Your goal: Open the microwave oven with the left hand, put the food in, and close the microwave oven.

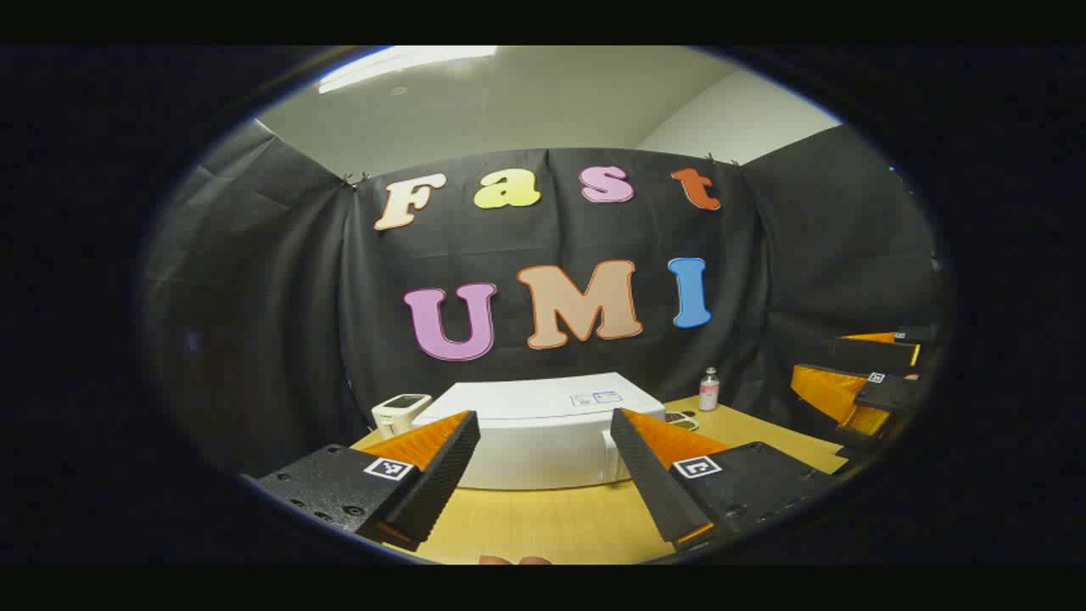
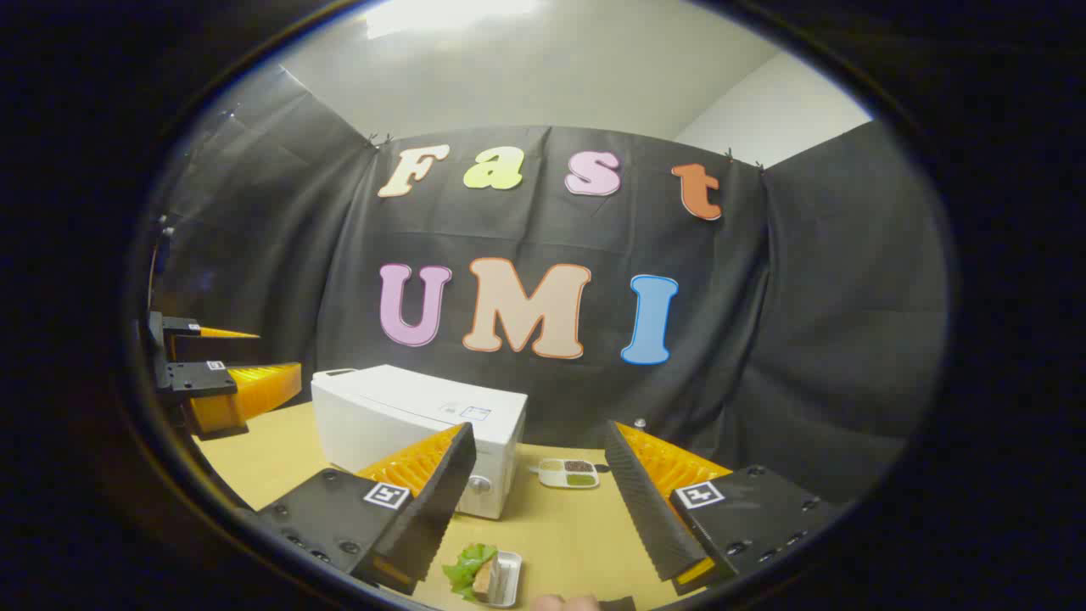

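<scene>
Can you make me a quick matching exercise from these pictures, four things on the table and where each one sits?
Column one:
1. microwave oven
2. food
3. small bottle
4. divided dish

Column two:
A. nearest the right tongs, at the table's near edge
B. standing by the back cloth, right of the oven in the left gripper view
C. middle of the table, door closed
D. lying flat just right of the oven's front corner

Pairs: 1-C, 2-A, 3-B, 4-D

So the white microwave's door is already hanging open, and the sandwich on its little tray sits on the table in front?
Not quite: the microwave is closed, its door flush with the body in the right gripper view. The rest holds: the sandwich on its little tray sits on the table in front.
</scene>
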Demonstrator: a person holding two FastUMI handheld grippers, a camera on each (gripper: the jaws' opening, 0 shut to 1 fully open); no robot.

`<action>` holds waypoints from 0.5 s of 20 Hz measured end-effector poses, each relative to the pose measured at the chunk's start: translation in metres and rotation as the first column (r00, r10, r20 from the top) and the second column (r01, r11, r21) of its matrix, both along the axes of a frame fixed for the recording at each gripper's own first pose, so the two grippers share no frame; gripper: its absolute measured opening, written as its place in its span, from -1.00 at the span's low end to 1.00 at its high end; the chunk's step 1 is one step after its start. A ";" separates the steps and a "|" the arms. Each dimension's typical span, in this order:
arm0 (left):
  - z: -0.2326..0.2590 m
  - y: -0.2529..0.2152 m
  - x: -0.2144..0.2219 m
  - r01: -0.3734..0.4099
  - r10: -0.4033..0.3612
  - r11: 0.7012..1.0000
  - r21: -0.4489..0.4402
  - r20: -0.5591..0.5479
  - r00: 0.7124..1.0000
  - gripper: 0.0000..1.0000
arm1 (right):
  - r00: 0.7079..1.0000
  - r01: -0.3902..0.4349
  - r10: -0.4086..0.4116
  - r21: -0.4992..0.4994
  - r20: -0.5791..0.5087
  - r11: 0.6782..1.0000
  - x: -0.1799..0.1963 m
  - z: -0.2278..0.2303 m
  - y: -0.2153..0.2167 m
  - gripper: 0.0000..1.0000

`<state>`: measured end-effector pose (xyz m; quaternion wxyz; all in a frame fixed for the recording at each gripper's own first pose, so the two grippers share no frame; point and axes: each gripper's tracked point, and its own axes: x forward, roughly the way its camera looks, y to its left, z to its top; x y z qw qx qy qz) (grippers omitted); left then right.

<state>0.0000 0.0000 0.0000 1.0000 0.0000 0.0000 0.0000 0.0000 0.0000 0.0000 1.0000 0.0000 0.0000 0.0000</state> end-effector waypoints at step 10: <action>-0.005 0.003 -0.006 -0.003 0.003 1.000 -0.004 -0.010 1.000 0.91 | 1.000 0.009 -0.009 -0.001 0.007 1.000 -0.004 0.004 -0.005 0.94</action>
